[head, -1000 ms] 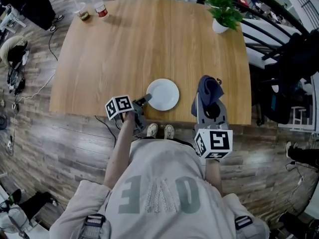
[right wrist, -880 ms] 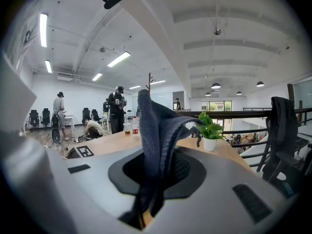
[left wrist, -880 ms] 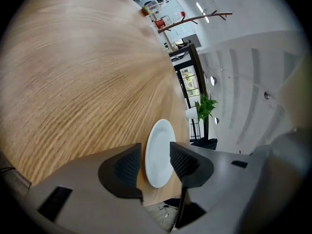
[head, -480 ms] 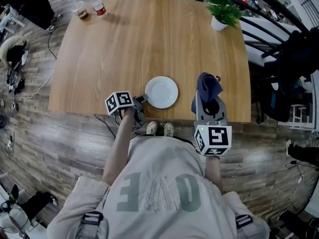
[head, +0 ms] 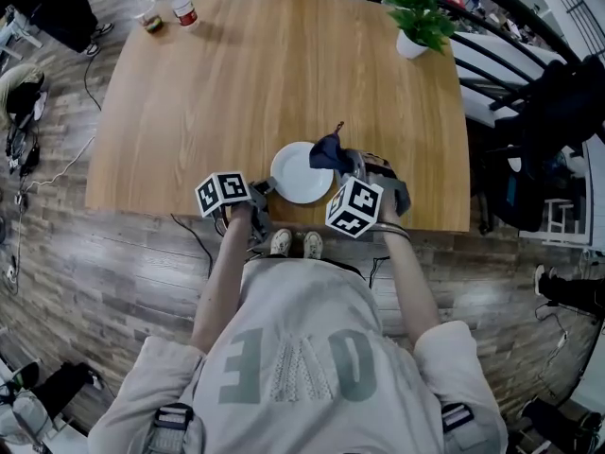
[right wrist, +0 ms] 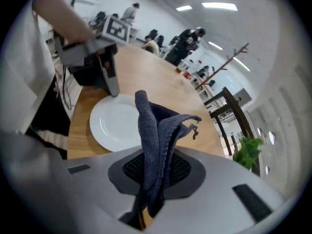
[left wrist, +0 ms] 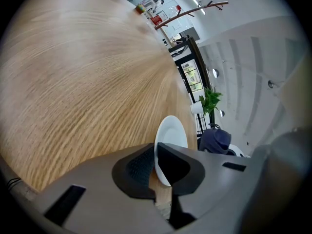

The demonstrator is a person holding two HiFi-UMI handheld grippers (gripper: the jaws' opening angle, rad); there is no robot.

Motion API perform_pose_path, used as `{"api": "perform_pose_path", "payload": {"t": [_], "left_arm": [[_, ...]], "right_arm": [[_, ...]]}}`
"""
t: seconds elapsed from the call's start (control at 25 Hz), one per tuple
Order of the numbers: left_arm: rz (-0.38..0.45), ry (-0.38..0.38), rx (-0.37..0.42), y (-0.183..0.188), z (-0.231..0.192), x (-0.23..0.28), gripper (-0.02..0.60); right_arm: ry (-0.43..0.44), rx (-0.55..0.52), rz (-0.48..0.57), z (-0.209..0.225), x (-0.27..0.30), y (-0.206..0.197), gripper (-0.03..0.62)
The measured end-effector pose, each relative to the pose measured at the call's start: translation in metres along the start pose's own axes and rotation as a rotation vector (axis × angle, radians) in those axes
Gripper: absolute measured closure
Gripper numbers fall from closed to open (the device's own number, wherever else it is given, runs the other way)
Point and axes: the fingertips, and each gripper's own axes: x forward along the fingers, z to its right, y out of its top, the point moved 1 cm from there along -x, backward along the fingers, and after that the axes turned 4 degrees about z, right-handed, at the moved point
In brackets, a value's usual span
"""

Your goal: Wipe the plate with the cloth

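Here, a person stands at the near edge of a pale wooden table [head: 284,64], seen from above, with a gripper in each hand.

The left gripper [head: 263,189] points down at a slant. Its jaws are closing, with the near rim of a white round ceramic plate [head: 298,173] caught between the pads and almost no gap left. The plate lies flat on the table, straight ahead of this gripper and stretching away from its tips.

The right gripper [right wrist: 155,167] has its jaws clamped on a dark blue knitted cloth [right wrist: 156,130]. The cloth stands up in loose folds beyond the tips. It hangs over the plate's right edge, and whether it touches the plate cannot be told.

The step in hand appears to be steadying the plate and bringing the cloth to it; wiping does not look to have begun. The next move likely calls for lowering the cloth flat onto the plate's face and rubbing across it while the left gripper pins the rim.

Far beyond both grippers stand a green potted plant in a white pot [head: 416,22], a clear plastic bottle with a red label [head: 181,6] and a small cup [head: 149,17]. All are well apart from the plate, and nothing stands in the way.
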Motion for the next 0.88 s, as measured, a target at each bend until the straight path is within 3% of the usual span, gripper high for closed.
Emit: {"api": "perform_pose_path", "payload": {"t": [0.12, 0.28, 0.52, 0.88], "left_arm": [[0.006, -0.009, -0.006, -0.001, 0.000, -0.002, 0.554], [0.018, -0.022, -0.021, -0.001, 0.000, -0.003, 0.555], [0.072, -0.042, -0.078, -0.001, 0.001, -0.005, 0.555], [0.121, -0.030, -0.096, 0.002, 0.000, -0.005, 0.555]], "right_arm": [[0.029, -0.138, -0.044, -0.005, 0.025, 0.008, 0.537], [0.064, -0.216, -0.078, -0.011, 0.046, 0.015, 0.537], [0.102, -0.253, -0.103, -0.036, 0.051, 0.007, 0.537], [0.155, -0.228, -0.108, -0.072, 0.022, 0.001, 0.537]]}}
